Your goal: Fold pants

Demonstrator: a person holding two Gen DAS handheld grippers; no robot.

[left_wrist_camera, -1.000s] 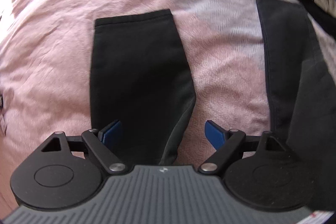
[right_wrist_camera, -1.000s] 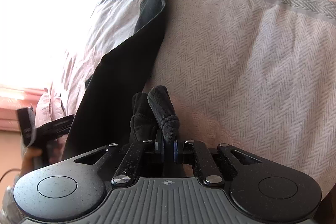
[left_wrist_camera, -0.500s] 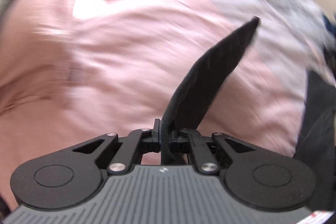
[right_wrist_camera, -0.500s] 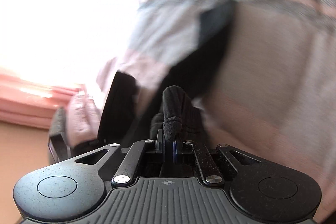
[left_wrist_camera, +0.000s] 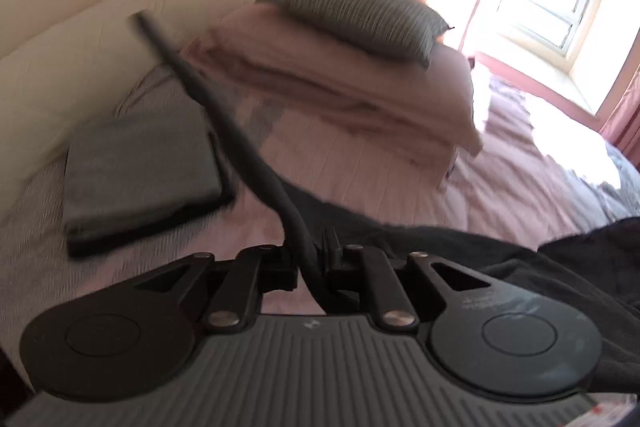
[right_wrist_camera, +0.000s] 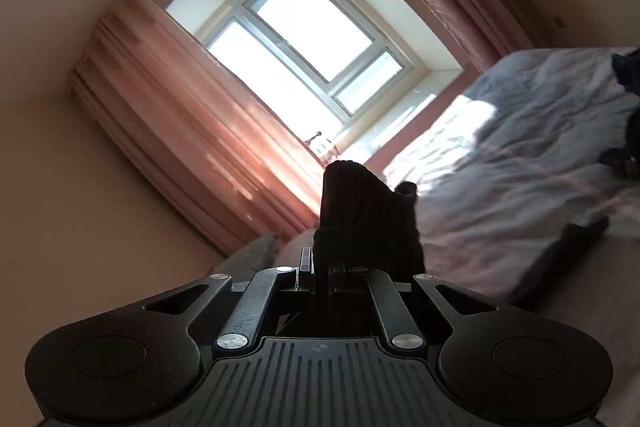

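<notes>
The black pants are held up off the bed by both grippers. In the left wrist view my left gripper (left_wrist_camera: 314, 263) has a thin edge of a pants leg (left_wrist_camera: 224, 123) pinched between its pads, and its jaws are opening slightly around the cloth. The leg stretches up and left from the jaws. More black pants cloth (left_wrist_camera: 560, 259) hangs at the right. In the right wrist view my right gripper (right_wrist_camera: 320, 267) is shut on a bunched wad of the pants (right_wrist_camera: 364, 211) that stands up above the jaws. Another part of the pants (right_wrist_camera: 576, 239) lies on the bed.
A folded grey garment (left_wrist_camera: 140, 171) lies on the pink bedspread (left_wrist_camera: 360, 167) near the cream headboard (left_wrist_camera: 80, 39). A grey pillow (left_wrist_camera: 360, 15) sits on a pink pillow (left_wrist_camera: 340, 79). A bright window (right_wrist_camera: 304, 39) has pink curtains (right_wrist_camera: 192, 131). Dark clothes (right_wrist_camera: 628, 131) lie at the bed's right edge.
My left gripper shut on the flat pants leg, lifted it and swung round toward the headboard. My right gripper rose with its bunch of cloth and tipped up toward the window.
</notes>
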